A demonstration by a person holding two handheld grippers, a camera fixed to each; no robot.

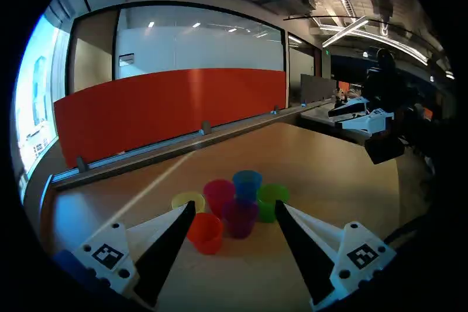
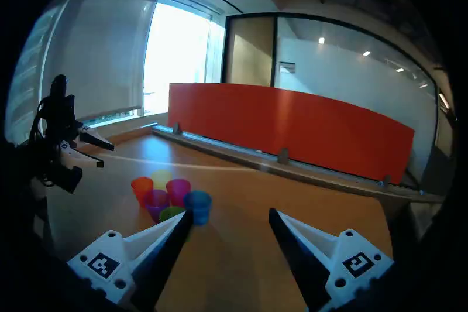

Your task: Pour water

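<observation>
Plainly, six clustered cups (image 1: 240, 217) stand upright, mouths up.

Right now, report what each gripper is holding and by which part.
Nothing is held. The left gripper and the right gripper are both open, jaws spread on air; the coloured plastic cups stand free on the table ahead.

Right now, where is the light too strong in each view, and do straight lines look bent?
Left gripper view: ceiling light strips glare, the cups are sharp. Right gripper view: the window is blown out white, the top edge of the red partition bows.
</observation>
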